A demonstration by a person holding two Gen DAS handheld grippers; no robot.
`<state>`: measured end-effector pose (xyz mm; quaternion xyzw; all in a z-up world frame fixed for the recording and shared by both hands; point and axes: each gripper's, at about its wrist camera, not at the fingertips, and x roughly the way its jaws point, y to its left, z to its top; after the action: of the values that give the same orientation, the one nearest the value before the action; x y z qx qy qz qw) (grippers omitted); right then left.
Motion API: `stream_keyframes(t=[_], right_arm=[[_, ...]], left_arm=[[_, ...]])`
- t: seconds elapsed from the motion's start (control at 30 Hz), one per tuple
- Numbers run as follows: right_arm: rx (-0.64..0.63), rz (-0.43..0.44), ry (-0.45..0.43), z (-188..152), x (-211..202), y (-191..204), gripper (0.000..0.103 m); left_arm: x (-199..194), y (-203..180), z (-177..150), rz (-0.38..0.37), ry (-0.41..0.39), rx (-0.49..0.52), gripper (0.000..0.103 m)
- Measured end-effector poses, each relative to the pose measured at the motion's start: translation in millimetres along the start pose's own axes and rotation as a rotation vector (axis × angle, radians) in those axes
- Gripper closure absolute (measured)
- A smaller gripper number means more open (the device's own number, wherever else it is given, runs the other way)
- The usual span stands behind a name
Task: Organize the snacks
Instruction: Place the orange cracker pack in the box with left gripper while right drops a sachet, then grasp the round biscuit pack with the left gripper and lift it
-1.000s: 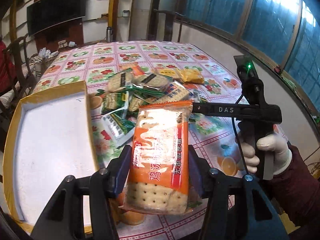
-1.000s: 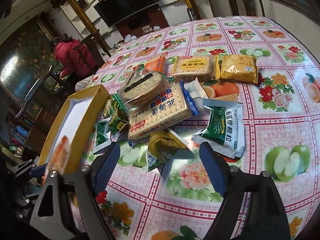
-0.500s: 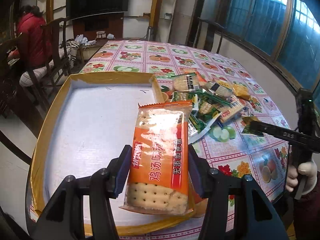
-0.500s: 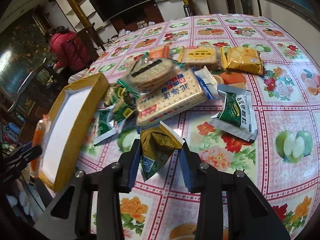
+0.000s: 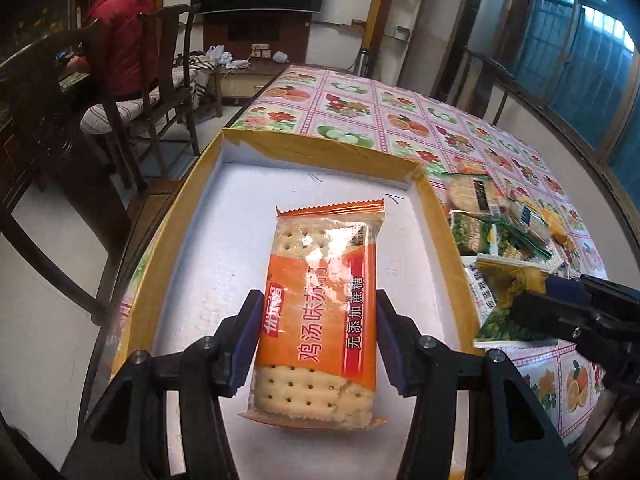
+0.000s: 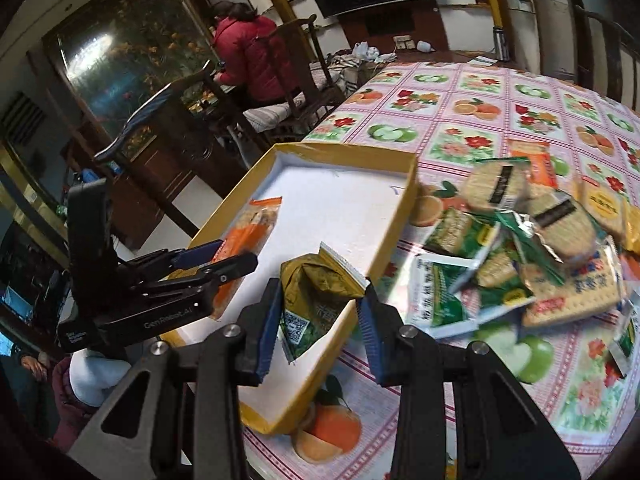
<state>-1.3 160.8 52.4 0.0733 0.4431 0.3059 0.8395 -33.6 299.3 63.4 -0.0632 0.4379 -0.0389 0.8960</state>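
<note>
My left gripper (image 5: 316,340) is shut on an orange cracker pack (image 5: 320,304) and holds it over the white floor of a yellow-rimmed box (image 5: 320,152). In the right wrist view the left gripper (image 6: 224,260) and its orange pack (image 6: 248,236) hang over the box's near left side (image 6: 340,148). My right gripper (image 6: 320,320) is shut on a crumpled olive-gold snack packet (image 6: 316,292) above the box's right wall. That packet also shows in the left wrist view (image 5: 508,284).
A pile of snack packs (image 6: 520,248) lies on the fruit-print tablecloth (image 6: 480,112) right of the box. Wooden chairs (image 5: 160,80) and a seated person in red (image 5: 120,40) are beyond the table's left edge.
The left gripper has carried the orange pack from beside the pile to over the box. The right gripper has shut on the olive-gold packet and lifted it toward the box.
</note>
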Motion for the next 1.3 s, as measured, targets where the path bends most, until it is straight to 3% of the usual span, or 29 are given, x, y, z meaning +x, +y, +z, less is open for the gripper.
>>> stream_keyframes(t=[0.33, 0.53, 0.6, 0.67, 1.0, 1.13, 1.3], right_arm=[[-0.036, -0.027, 0.092, 17.9, 78.7, 22.2, 0.064], [-0.056, -0.066, 0.079, 16.3, 84.5, 27.1, 0.061], [-0.051, -0.06, 0.066, 16.6, 82.3, 27.1, 0.051], [-0.049, -0.05, 0.054, 16.9, 78.1, 27.4, 0.05], [-0.025, -0.024, -0.059, 13.0, 14.8, 11.8, 0.05], [0.027, -0.039, -0.129, 5.9, -35.8, -24.0, 0.05], [0.109, -0.17, -0.208, -17.1, -104.8, -99.9, 0.038]], left_arm=[[18.0, 24.4, 8.0, 0.009, 0.022, -0.059, 0.049], [18.1, 27.8, 10.2, -0.002, 0.013, -0.071, 0.048], [18.6, 29.2, 11.0, -0.012, 0.016, -0.087, 0.048], [18.0, 29.8, 11.3, -0.006, 0.017, -0.101, 0.045], [-26.2, 7.9, 13.4, -0.043, -0.054, -0.112, 0.04], [-53.7, -27.7, 10.4, -0.125, -0.106, -0.057, 0.03], [-48.8, -88.7, 4.7, -0.222, -0.077, 0.053, 0.027]])
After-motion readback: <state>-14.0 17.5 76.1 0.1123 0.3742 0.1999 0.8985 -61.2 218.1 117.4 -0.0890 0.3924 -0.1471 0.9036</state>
